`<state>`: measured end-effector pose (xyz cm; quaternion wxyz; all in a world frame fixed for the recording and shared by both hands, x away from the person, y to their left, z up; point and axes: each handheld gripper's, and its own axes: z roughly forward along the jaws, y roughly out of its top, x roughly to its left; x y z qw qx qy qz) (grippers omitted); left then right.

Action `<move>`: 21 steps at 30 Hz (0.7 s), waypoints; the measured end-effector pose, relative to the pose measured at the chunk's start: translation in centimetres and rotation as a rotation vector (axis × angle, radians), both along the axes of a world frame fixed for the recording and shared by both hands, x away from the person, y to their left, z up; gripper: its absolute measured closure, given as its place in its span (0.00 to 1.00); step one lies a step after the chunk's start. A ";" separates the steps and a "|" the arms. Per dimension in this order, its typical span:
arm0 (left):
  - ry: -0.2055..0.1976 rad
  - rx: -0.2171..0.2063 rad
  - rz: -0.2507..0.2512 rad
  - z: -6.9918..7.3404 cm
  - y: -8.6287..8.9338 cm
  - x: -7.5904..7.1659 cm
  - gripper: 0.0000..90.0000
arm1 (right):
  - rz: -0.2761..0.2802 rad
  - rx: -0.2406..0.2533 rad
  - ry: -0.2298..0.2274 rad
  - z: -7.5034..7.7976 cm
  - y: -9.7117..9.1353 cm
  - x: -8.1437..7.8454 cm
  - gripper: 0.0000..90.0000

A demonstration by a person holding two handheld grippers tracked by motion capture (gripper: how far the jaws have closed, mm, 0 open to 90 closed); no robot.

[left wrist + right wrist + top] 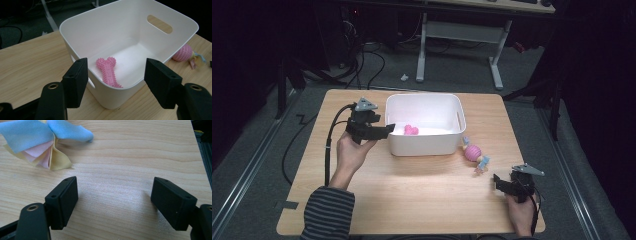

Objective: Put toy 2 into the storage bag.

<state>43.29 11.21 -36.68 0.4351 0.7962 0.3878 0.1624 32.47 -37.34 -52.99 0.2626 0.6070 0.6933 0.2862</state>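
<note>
High view, left to right. Left hand (348,152) comes up from 6 o'clock in a striped sleeve (328,212) and holds the left gripper (388,129) at the 9 o'clock side of the white bin (426,145), tips at or just over its left wall. Bare wood on the table (412,200) runs from that hand out to the left edge and down to the near edge.

Left gripper view: jaws spread wide, nothing between them; they straddle the bin's near corner from above, contact can't be told. Pink spiked bone toy (109,72) lies flat on the bin floor, close to the near wall, rest of the floor bare. Oval handle slot (159,24) in the far wall at 1 o'clock.

At the bin's 4 o'clock corner, on the table just outside the wall, sits a pink nubbed ball toy (472,152) with cloth tails (482,165) of blue, pink and yellow trailing toward 5 o'clock.

Right hand (521,214) sits near the table's 4 o'clock corner, close to the right and near edges. Right gripper (495,180) points toward 10 o'clock, near the cloth tails but apart. Right gripper view: jaws wide apart, holding nothing, open wood between them; cloth tails (42,142) at 11 o'clock, table's right edge at 2 o'clock.
</note>
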 end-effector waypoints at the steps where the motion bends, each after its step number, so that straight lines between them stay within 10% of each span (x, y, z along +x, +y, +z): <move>1: 0.000 -0.002 0.000 0.0 0.1 -0.1 0.40 | 0.001 0.000 0.000 0.0 0.0 0.0 0.24; 21: -0.015 -0.034 0.022 -0.7 2.6 -2.8 0.40 | 0.000 0.001 0.000 0.0 0.0 0.0 0.24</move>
